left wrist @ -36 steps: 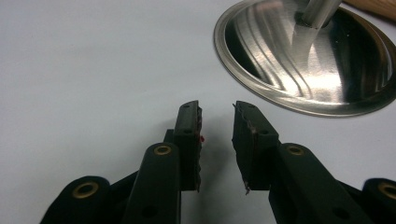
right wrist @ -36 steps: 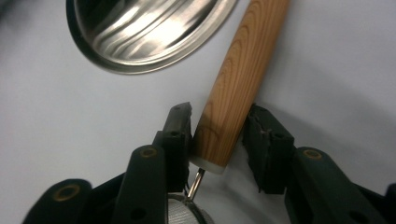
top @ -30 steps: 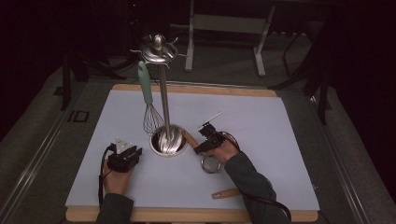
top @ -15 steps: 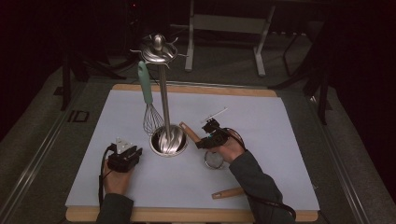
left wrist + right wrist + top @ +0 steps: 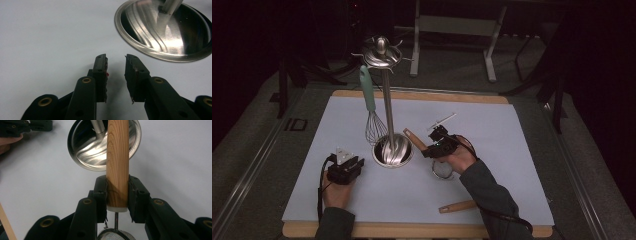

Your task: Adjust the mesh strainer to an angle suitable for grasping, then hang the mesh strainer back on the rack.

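The small wire-mesh strainer with a round wooden handle (image 5: 117, 165) is clamped at the handle's lower end between the pads of the right gripper (image 5: 117, 195), with the mesh bowl hanging under the jaws and the handle pointing toward the round base of the polished steel utensil stand (image 5: 393, 152). The left gripper (image 5: 116, 75) rests on the pale blue mat (image 5: 512, 150) just beside that base, jaws apart with nothing between them. Bare mat lies open to the right edge; a loose wooden handle (image 5: 457, 206) lies near the front edge.
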`<state>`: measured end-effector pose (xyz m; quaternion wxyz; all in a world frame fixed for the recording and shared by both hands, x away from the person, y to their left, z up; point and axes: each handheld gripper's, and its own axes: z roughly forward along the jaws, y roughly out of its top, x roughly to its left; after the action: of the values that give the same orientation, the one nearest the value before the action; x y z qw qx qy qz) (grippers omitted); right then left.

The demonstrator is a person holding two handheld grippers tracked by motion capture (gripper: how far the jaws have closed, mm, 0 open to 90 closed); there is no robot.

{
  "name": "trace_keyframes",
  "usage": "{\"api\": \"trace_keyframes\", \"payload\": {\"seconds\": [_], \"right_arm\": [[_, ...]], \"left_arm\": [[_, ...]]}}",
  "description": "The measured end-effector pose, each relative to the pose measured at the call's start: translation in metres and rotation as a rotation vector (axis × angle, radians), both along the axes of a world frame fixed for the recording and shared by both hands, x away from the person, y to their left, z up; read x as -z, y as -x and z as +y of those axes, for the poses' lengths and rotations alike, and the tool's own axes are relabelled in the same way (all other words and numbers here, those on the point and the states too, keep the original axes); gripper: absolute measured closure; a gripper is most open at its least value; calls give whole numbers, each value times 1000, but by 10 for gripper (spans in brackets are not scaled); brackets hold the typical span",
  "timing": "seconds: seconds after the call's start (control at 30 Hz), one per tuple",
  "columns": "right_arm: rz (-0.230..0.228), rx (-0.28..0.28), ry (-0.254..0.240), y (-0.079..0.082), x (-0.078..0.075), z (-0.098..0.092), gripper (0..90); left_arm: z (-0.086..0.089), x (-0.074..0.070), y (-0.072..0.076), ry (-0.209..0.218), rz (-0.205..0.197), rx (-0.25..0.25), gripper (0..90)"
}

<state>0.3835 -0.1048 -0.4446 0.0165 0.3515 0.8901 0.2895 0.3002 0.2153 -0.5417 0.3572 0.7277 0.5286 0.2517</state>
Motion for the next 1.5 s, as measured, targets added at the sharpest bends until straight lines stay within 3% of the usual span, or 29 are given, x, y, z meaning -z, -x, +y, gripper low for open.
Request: {"api": "trace_keyframes", "payload": {"seconds": [0.5, 1.1, 1.5], "right_arm": [[-40, -38, -8, 5, -15, 3, 714], [-91, -52, -84, 14, -35, -1, 714], [-194, -120, -163, 21, -61, -6, 714]], "left_arm": [[-1, 0, 0, -2, -2, -1, 711], [-1, 0, 0, -5, -3, 0, 709], [-1, 0, 1, -4, -7, -2, 703]]}}
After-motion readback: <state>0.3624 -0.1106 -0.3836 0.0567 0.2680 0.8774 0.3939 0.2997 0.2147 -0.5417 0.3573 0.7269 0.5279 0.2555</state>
